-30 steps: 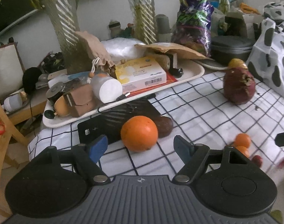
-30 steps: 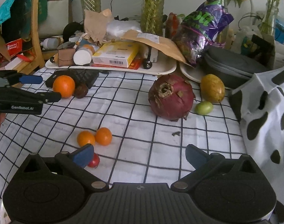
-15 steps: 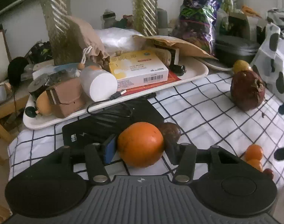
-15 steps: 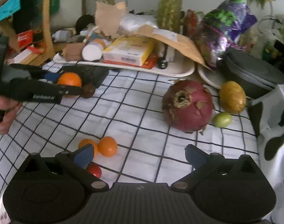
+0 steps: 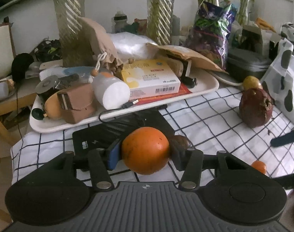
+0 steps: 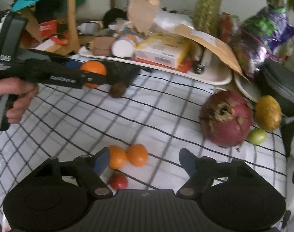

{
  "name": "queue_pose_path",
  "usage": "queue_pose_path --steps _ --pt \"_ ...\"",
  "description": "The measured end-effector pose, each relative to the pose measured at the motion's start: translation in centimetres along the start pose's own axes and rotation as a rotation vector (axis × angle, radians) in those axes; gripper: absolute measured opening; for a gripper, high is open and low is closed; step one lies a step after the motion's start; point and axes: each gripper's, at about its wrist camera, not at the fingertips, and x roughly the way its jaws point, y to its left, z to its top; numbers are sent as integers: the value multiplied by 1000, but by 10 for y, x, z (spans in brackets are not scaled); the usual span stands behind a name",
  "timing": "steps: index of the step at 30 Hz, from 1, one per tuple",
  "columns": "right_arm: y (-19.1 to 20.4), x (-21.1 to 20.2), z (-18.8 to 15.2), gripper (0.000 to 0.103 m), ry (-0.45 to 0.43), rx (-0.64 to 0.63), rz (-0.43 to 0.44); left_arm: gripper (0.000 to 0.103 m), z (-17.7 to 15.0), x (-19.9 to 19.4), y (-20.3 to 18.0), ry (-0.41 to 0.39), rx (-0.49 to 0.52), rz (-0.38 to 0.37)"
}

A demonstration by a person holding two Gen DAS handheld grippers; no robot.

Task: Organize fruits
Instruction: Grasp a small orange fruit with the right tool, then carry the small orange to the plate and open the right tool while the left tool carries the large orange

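My left gripper point(image 5: 146, 155) is shut on a big orange point(image 5: 145, 152) and holds it just above the checked cloth; it also shows in the right wrist view point(image 6: 93, 73). A small brown fruit point(image 5: 180, 142) lies right behind it. My right gripper point(image 6: 144, 160) is open and empty, low over two small tangerines point(image 6: 128, 155) and a red cherry tomato point(image 6: 118, 180). A large dark-red pomegranate point(image 6: 226, 118), a yellow fruit point(image 6: 268, 112) and a small green fruit point(image 6: 257, 136) lie at the right.
A white tray point(image 5: 210, 85) piled with boxes, a bottle and pouches stands behind. A black power bank point(image 5: 108, 133) lies on the cloth by the orange. A black-spotted white bag point(image 5: 286, 73) and a dark case point(image 5: 247, 63) stand at the right.
My left gripper moved forward and closed on the big orange, lifting it slightly. My right gripper moved down and left toward the small tangerines and stays open.
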Motion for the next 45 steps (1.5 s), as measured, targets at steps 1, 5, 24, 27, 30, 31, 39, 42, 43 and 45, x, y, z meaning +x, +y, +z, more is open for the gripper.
queue_pose_path --steps 1,5,24,27,30,31,39,42,43,45 --pt "2 2 0 69 6 -7 4 51 1 -1 0 -4 -1 -3" --pt "3 -1 2 51 -7 -4 20 51 2 -2 0 -9 -1 -11" --pt "-1 20 5 41 109 -31 74 51 4 -7 0 -19 5 -29" --pt "2 24 6 27 101 -37 76 51 4 -8 -1 -21 6 -34" --pt "5 22 5 25 91 -35 82 51 5 -11 -2 -24 4 -41" --pt "6 21 5 25 87 -44 76 51 5 -12 -3 -25 4 -43" --pt "-3 -4 2 24 10 4 8 51 3 -32 -18 -37 3 -75" --pt "-5 -19 0 24 -28 29 -11 51 -1 -46 -26 -44 8 -84" --pt "-5 -24 -2 24 -38 35 -19 51 -3 -51 -29 -47 10 -89" --pt "-5 -35 -7 24 -56 50 -27 51 -6 -61 -35 -51 10 -97"
